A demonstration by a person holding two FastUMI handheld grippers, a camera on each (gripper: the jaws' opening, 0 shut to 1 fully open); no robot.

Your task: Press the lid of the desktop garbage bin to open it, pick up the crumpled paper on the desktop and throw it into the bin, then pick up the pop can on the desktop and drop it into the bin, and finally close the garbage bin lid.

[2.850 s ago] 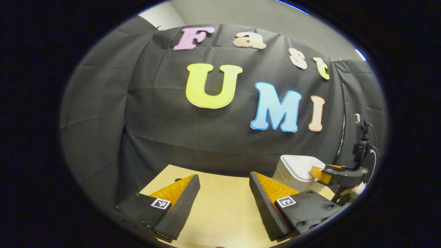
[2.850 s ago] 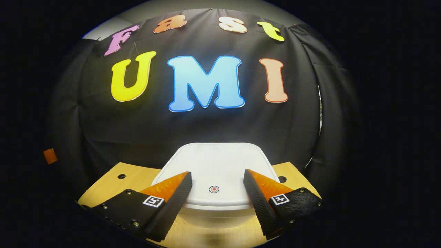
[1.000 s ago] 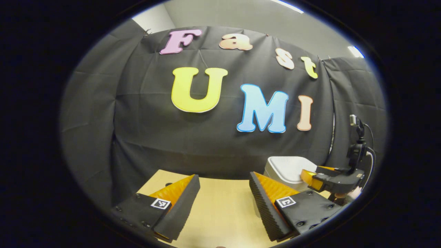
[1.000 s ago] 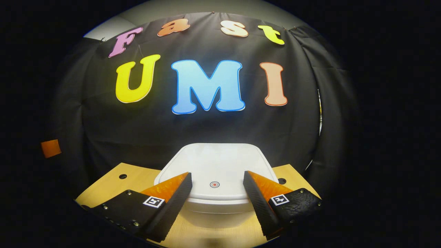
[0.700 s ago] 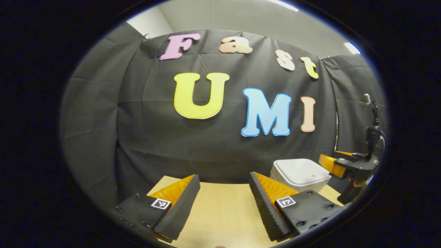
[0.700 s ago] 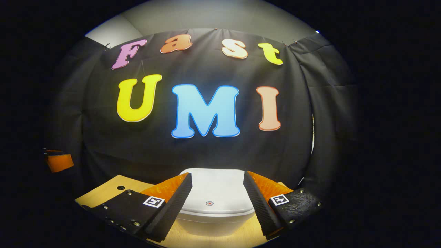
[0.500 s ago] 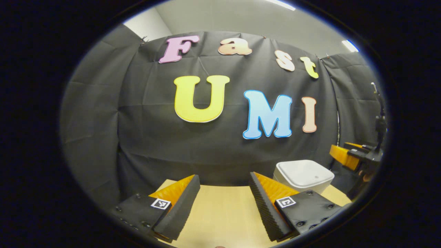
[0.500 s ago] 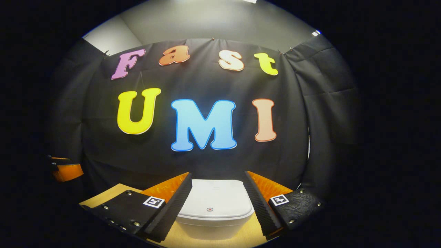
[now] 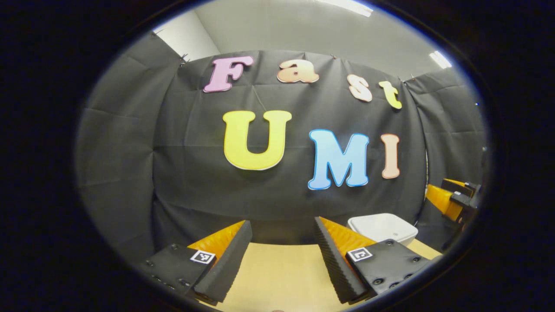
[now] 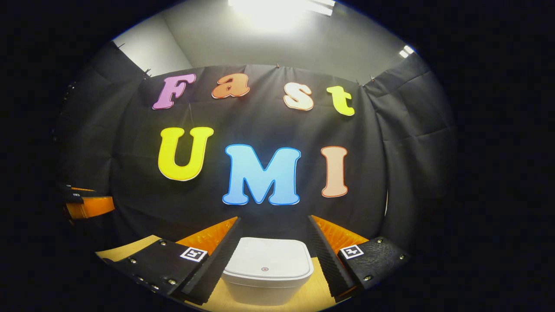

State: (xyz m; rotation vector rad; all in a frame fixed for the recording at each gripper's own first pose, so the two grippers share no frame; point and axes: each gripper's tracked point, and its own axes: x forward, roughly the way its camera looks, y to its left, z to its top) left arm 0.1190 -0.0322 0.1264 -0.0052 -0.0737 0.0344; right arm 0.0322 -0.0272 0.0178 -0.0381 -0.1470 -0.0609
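A white garbage bin (image 10: 266,277) with its lid (image 10: 269,258) down and a small red dot near the lid's front stands on the wooden table. My right gripper (image 10: 273,251) is open, held back from the bin, whose lid shows between its fingers. In the left gripper view the bin (image 9: 381,227) stands at the right behind my open left gripper (image 9: 282,247), which holds nothing above the table (image 9: 282,277). The right gripper (image 9: 451,199) shows at the far right edge there. The left gripper (image 10: 86,206) shows at the left edge of the right gripper view.
The booth's black cloth wall (image 9: 195,173) hangs close behind the table and the bin. A grey ceiling with a bright light (image 10: 277,8) is above. Bare wooden table top (image 10: 125,251) lies left of the bin.
The right gripper has pulled up and back from the bin's lid, so the bin looks smaller and lower. The left gripper has tilted upward a little. The lid has stayed down.
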